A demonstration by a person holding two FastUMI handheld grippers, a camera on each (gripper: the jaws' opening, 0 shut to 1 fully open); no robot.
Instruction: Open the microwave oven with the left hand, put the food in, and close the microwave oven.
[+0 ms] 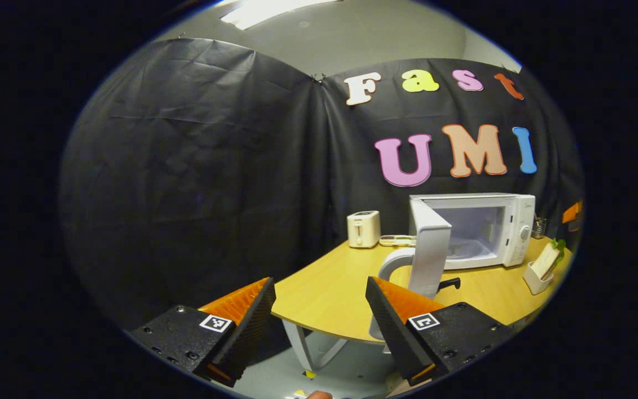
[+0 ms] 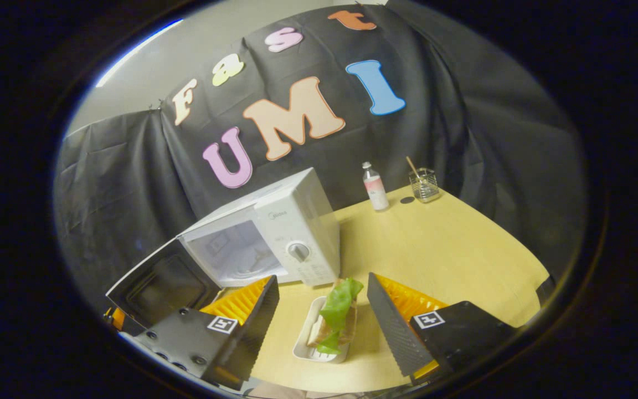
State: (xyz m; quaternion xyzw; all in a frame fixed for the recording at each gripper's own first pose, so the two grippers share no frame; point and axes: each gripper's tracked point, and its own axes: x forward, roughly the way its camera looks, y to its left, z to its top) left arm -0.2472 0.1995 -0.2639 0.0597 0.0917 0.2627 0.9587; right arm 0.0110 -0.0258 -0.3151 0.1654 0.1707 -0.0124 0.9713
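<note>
A white microwave [image 1: 479, 230] stands on the wooden table with its door [image 1: 430, 249] swung wide open and its cavity bare. In the right gripper view the same microwave [image 2: 291, 233] sits at centre left, its door [image 2: 161, 285] hanging open toward me. The food, a sandwich with lettuce [image 2: 336, 316], rests in a small white tray [image 2: 305, 343]; it also appears as the sandwich [image 1: 546, 260] at the table's right. My left gripper [image 1: 319, 316] is open, held back off the table's near edge. My right gripper [image 2: 322, 321] is open, its fingers on either side of the sandwich, apart from it.
A white toaster [image 1: 363, 228] stands left of the microwave. Behind it a bottle [image 2: 375, 187] and a glass holder with a stick [image 2: 424, 184] sit near the back wall. The wooden table [image 2: 441, 249] has bare surface right of the microwave. A white chair back [image 1: 394, 263] stands by the table.
</note>
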